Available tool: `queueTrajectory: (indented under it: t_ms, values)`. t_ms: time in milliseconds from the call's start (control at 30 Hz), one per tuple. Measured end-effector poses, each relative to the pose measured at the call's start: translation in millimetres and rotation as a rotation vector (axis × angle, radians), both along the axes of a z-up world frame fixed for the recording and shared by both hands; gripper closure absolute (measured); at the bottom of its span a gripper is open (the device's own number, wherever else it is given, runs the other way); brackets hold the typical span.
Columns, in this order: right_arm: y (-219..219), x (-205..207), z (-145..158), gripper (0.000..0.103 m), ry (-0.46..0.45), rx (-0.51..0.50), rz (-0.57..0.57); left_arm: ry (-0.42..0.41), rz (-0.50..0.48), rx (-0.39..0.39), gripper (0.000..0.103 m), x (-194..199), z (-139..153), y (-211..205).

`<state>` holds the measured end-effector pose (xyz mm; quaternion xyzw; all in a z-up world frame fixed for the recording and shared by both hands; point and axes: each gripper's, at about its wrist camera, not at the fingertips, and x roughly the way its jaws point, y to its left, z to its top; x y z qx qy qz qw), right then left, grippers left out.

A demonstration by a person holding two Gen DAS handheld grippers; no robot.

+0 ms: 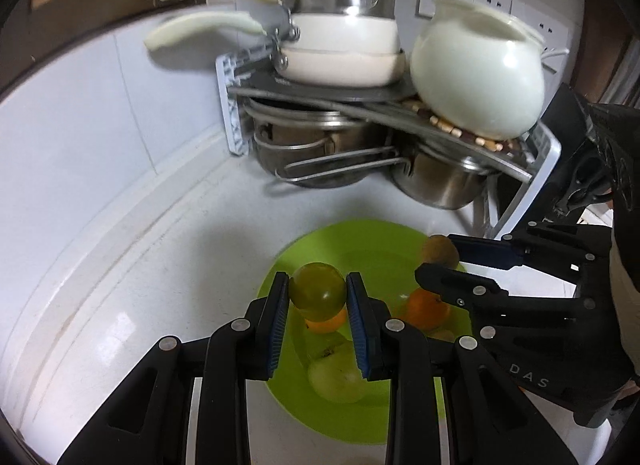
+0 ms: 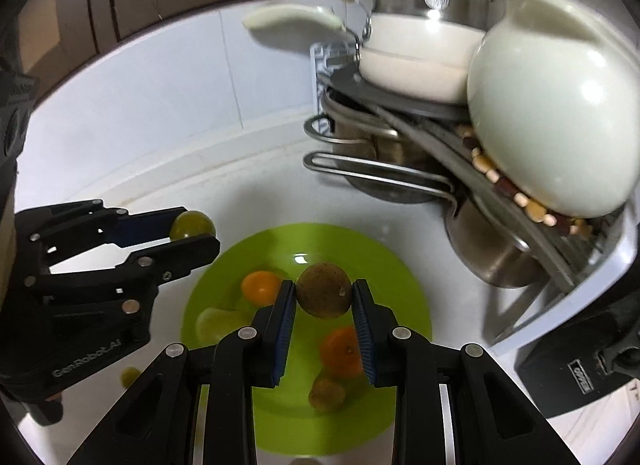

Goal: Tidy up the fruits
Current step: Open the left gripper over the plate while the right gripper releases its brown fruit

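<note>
Both pairs of fingers are clamped on fruit: a green plum (image 1: 318, 291) is gripped by the left gripper (image 1: 318, 293) and a brown kiwi (image 2: 324, 291) by the right gripper (image 2: 324, 297), each held above the green plate (image 2: 404, 285). Two oranges and some pale fruit are already seen on the plate, so the sorting is judged well advanced; both held fruits are not yet set down.

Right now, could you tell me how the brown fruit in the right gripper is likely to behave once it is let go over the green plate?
The brown fruit is round, so it would probably roll once released. The green plate looks shallow, so its rim may not stop it. The orange fruits already lying there could block it or get nudged. Its skin looks matte, so probably not slippery between the pads.
</note>
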<state>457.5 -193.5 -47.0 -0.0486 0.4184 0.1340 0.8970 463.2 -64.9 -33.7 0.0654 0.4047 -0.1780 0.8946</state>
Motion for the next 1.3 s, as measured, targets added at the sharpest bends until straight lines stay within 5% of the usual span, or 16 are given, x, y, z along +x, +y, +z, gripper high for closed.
queueTrajectory:
  t_ms: [633,1300]
  values:
    - [-4,32,-38,0.073,0.086,-0.039,-0.017,0.104,-0.048,0.072,0.074,35,-42,-18]
    - [-5,10,-23,0.073,0.048,-0.015,-0.02,0.049,-0.018,0.062,0.065,9,-21,-7]
